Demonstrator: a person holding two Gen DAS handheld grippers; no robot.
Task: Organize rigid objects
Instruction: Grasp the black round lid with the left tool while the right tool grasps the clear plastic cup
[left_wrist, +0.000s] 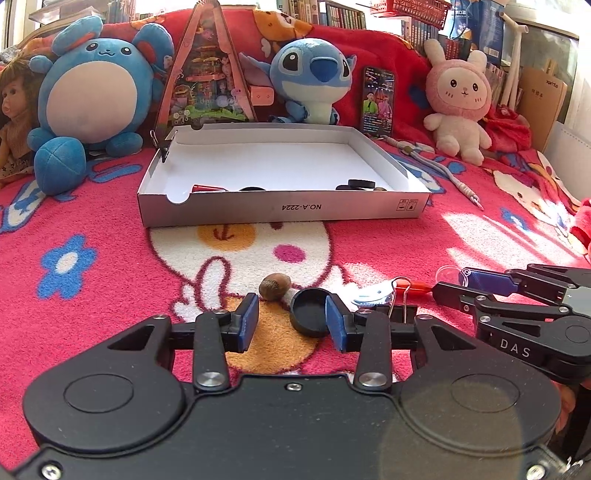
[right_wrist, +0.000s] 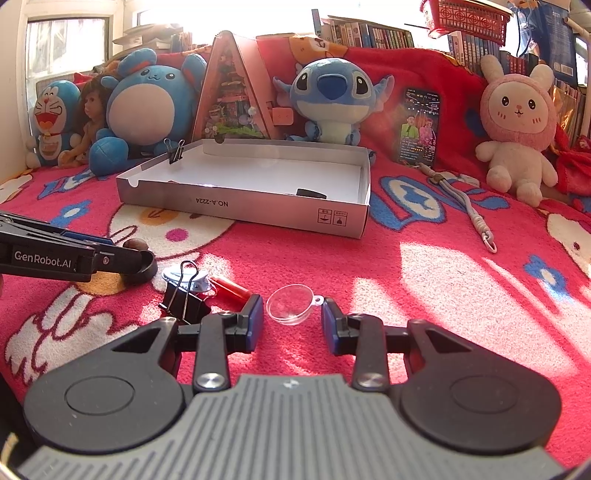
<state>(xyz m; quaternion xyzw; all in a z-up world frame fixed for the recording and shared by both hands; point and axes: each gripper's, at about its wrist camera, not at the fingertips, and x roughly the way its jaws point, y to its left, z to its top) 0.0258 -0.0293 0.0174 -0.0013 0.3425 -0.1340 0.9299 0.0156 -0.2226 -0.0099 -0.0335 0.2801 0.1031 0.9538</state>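
Currently the black cap (left_wrist: 310, 312) lies on the red blanket (left_wrist: 110, 280), near the blanket's front edge, partly between the blue pads of the left gripper (left_wrist: 291, 319). Its rim sits against the right pad; the left pad stands clear, so the jaws are spread and not pinching it. A brown nut (left_wrist: 274, 286) rests just beyond the cap.

To the cap's right: a black binder clip (right_wrist: 183, 299) with wire handles up, a silvery disc (right_wrist: 192, 278) behind it, a red stick (right_wrist: 231, 288) beside that.

A clear plastic dome (right_wrist: 290, 303) lies just ahead of the right gripper (right_wrist: 291, 319), whose jaws are spread, nothing between them.

Farther back, mid-blanket, sits a shallow white cardboard box (left_wrist: 280, 212). Dark round pieces and a red piece show above its front wall; a second binder clip (right_wrist: 175, 150) is clamped on its left wall.

Plush toys, a doll and a phone (left_wrist: 377, 101) line the blanket's back edge; a cord (right_wrist: 467, 205) lies right of the box.
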